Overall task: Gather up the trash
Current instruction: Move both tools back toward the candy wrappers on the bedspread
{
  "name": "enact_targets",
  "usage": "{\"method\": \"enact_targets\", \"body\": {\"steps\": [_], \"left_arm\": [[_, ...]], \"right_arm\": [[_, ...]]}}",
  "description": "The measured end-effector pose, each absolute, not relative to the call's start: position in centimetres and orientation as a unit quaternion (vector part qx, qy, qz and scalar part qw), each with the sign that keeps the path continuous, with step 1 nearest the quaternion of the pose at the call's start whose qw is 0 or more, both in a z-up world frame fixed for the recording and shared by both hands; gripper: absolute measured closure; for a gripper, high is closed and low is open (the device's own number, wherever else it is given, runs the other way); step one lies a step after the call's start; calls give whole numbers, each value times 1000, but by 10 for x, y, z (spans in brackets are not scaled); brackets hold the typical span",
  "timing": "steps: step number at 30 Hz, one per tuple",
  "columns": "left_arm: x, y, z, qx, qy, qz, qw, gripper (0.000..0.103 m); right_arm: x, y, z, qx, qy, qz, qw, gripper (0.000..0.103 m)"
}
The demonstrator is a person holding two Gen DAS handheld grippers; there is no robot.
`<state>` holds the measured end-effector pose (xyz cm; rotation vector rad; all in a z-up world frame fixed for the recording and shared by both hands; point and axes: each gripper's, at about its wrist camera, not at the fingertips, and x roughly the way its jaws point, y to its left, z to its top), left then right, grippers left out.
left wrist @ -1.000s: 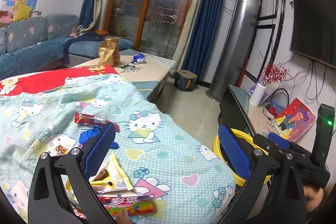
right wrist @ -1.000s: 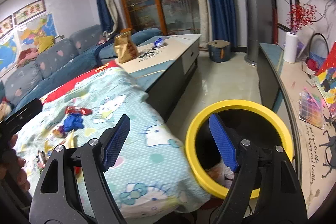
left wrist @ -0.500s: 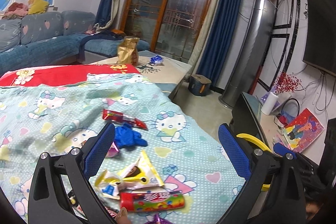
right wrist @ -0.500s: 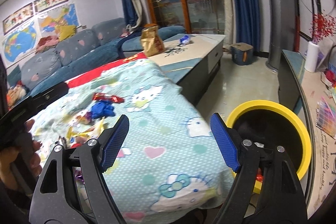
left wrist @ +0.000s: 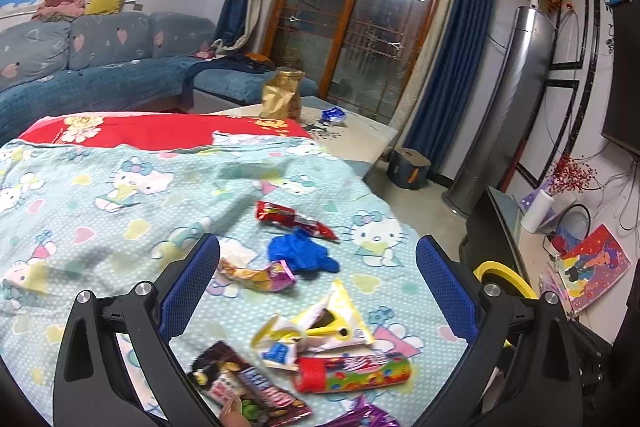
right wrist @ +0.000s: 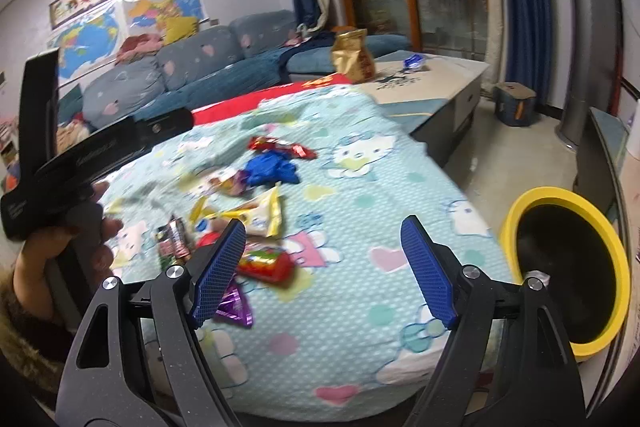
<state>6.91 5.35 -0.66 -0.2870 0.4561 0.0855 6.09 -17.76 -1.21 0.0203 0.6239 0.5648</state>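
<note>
Fingers of your left gripper (left wrist: 318,291) and right gripper (right wrist: 324,269) spread wide, holding nothing; snack wrappers (left wrist: 320,331) lie between the left fingers on the blanket (left wrist: 120,211).

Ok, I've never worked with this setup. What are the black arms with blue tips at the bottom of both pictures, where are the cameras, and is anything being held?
No robot here: a person carries a hand-held two-finger gripper in each hand, and a fisheye camera on each one looks forward along its fingers. One picture is from the left gripper, the other from the right gripper. The blue tips are the finger pads. Both grippers stand open and hold nothing.

On the cartoon-cat blanket lies scattered trash: a red wrapper, a crumpled blue glove, a yellow-and-white packet, a colourful candy tube and a dark snack wrapper. The yellow-rimmed bin stands on the floor beside it.
</note>
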Motion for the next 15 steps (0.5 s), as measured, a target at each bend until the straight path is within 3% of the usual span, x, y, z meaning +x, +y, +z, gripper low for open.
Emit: {"method": "enact_targets", "body": {"steps": [15], "left_arm": [[50, 89, -26, -146, 255, 82, 952, 7]], "right_arm": [[42, -135, -37, -21, 347, 340, 874, 31]]}}
